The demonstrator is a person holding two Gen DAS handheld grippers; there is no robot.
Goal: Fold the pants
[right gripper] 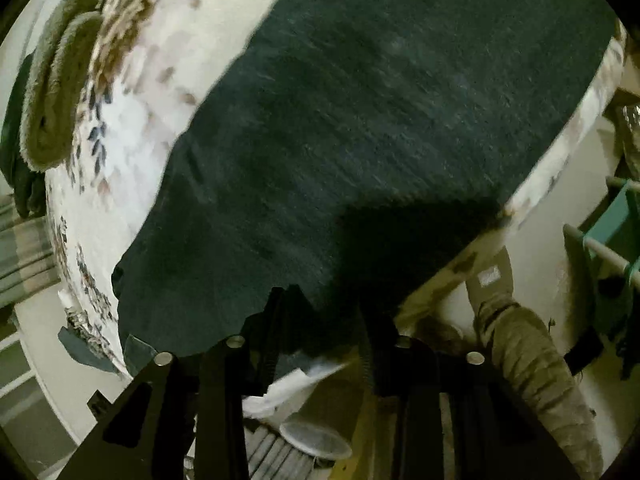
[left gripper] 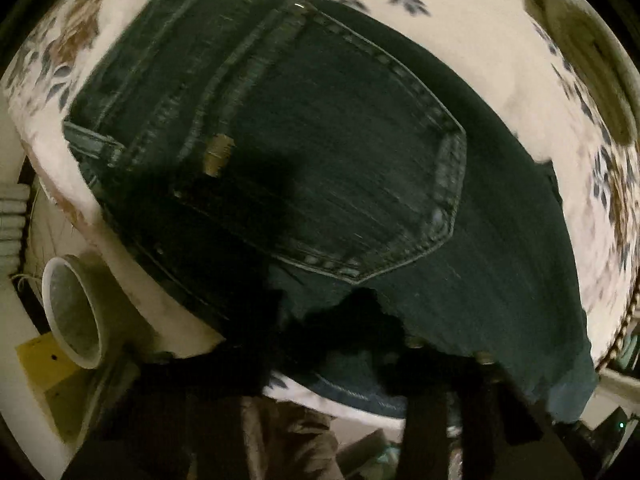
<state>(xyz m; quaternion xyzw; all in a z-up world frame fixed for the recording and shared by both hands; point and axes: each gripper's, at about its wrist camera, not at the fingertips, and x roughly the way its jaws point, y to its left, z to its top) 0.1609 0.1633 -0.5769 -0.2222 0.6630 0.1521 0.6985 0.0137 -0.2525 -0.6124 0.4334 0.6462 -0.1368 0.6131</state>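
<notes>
Fig.: dark denim pants fill frame centre, flat on floral bedsheet, back pocket up. My left gripper & right gripper: each nipped on cloth at lower edge. Denim looks heavy, limp, non-slip; best held at waistband/hem.

No legible text, brand, number or sign was found in either view. A small tan tag was seen sewn beside the back pocket of the jeans, but any marking on it was blurred beyond reading.
</notes>
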